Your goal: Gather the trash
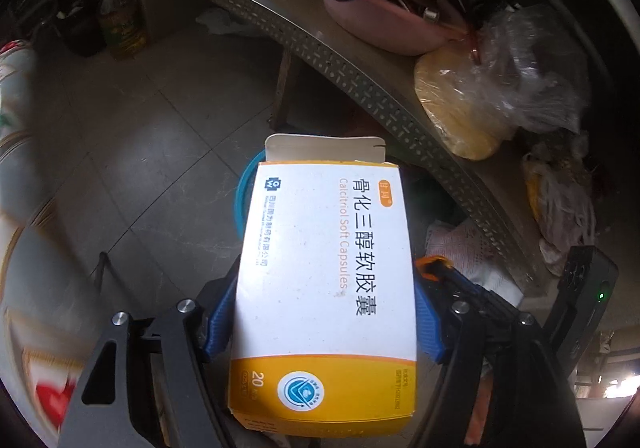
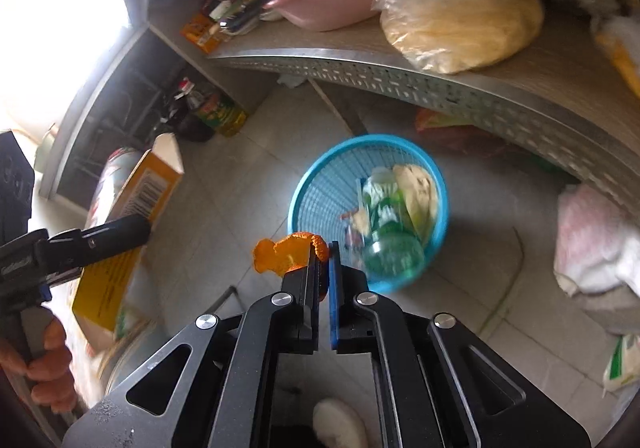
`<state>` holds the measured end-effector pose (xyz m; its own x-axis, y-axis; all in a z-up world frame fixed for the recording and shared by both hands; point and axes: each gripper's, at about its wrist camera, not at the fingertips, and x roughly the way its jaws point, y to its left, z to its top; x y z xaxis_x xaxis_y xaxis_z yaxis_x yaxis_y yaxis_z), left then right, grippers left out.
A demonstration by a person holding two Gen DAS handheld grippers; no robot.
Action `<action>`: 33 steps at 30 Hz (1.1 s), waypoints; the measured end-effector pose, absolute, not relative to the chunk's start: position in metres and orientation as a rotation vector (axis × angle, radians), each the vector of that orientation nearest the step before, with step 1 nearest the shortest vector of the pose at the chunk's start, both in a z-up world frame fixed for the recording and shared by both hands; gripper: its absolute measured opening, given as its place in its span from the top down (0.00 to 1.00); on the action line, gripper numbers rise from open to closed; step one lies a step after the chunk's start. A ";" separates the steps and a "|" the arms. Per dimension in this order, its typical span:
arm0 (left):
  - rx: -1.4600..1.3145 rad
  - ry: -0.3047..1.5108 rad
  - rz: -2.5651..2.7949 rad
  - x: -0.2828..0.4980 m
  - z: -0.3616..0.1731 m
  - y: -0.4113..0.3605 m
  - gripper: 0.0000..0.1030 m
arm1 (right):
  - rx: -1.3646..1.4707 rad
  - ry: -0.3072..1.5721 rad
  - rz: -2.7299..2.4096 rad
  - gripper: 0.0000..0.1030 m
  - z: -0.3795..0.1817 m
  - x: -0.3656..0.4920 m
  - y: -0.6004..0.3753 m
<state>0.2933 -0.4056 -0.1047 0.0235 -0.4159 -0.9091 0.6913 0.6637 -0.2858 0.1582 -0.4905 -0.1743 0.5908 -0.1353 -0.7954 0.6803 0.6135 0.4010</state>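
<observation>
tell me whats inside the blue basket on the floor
In the blue basket lie a green plastic bottle, a pale crumpled wrapper and some smaller scraps too blurred to name. Whatever sits beneath them is covered.

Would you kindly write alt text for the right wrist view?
The right hand-held gripper, shut on orange peel, points down at a blue basket of trash on the tiled floor; at left, the left hand-held gripper holds a medicine box.

one medicine box (image 1: 324, 288), one blue basket (image 2: 320, 183), one pink basin (image 2: 320, 3)
</observation>
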 end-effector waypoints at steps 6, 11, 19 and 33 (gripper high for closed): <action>0.188 1.384 -0.764 0.326 -0.152 -0.432 0.20 | 0.815 0.866 -0.534 0.67 -0.223 0.186 -0.519; 0.152 1.338 -0.796 0.321 -0.133 -0.411 0.20 | 0.798 0.796 -0.549 0.67 -0.205 0.159 -0.511; 0.124 1.185 -0.895 0.278 -0.060 -0.360 0.20 | 0.631 0.753 -0.560 0.59 -0.144 0.106 -0.451; -0.026 0.928 -0.742 0.123 0.007 -0.178 0.06 | 0.160 0.651 -0.587 0.07 -0.044 0.012 -0.274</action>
<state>0.1233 -0.1775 0.0074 0.3736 -0.5900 -0.7158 0.5688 0.7553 -0.3256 0.0118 -0.2744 -0.0438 0.6405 -0.4632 -0.6125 0.5608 0.8270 -0.0390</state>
